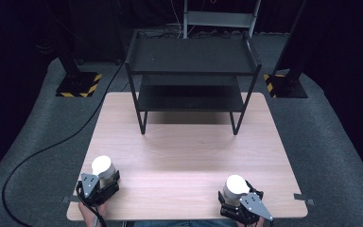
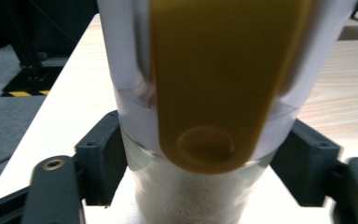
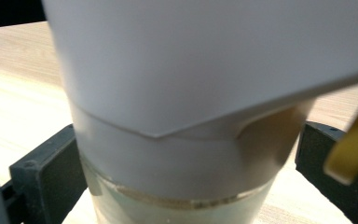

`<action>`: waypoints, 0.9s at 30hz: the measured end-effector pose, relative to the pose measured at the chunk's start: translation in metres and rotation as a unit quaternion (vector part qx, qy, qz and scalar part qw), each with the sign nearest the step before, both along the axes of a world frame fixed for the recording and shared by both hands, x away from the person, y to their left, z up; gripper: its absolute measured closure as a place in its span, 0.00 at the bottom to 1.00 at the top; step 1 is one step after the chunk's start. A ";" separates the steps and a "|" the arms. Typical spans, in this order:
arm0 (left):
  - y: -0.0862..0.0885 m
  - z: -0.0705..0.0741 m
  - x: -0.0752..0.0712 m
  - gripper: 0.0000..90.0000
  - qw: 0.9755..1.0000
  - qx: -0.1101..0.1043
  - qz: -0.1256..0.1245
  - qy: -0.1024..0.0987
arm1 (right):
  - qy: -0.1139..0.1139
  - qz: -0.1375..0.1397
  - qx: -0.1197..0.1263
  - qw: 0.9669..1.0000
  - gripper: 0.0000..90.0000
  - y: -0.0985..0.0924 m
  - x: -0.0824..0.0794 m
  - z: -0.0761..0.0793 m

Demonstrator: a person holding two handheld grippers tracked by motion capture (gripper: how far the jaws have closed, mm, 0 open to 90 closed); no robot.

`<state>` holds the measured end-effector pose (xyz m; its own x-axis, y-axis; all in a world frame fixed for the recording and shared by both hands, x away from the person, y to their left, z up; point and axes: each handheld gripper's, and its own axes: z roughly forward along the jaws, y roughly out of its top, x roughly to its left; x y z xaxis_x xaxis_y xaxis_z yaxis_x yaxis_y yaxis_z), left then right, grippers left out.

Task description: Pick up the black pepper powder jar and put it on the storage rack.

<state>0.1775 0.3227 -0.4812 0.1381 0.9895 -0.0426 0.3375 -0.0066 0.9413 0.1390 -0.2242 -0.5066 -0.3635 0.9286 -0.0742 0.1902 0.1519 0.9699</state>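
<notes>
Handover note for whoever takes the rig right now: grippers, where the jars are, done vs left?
Left gripper: jaws closed on the left jar, white-wrapped with a yellow scoop-like piece on it, near the table's front left edge.
Right gripper: jaws at the sides of the right jar, front right; grip looks closed.
Done: both jars grasped, standing on the table.
Left: probably moving them; the black shelf rack holds nothing.

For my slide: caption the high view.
Left gripper and right gripper each clasp a white-topped jar on the wooden table.

Two white-wrapped jars (image 1: 103, 166) (image 1: 235, 185), one with a mustard-yellow label (image 2: 214, 79), stand on a pale wood table (image 1: 189, 151); the shelf (image 1: 191, 61) is black.
</notes>
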 end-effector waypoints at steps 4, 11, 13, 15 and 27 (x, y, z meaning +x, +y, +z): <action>0.001 0.000 -0.001 0.33 1.000 0.004 -0.005 -0.002 | 0.000 0.001 -0.001 1.000 0.00 0.000 0.000 0.000; 0.004 0.001 0.001 0.33 1.000 0.002 -0.016 -0.003 | -0.003 0.000 0.001 1.000 0.00 -0.001 -0.001 -0.001; 0.005 0.002 0.002 0.33 1.000 0.001 -0.020 -0.001 | -0.001 0.001 0.002 1.000 0.00 -0.001 -0.001 -0.001; 0.004 0.003 0.003 0.33 1.000 0.006 -0.023 0.000 | 0.000 0.001 0.001 1.000 0.00 -0.001 0.000 0.000; 0.003 0.022 0.007 0.33 0.998 0.014 -0.056 -0.010 | 0.002 0.004 0.001 1.000 0.00 -0.002 0.000 0.000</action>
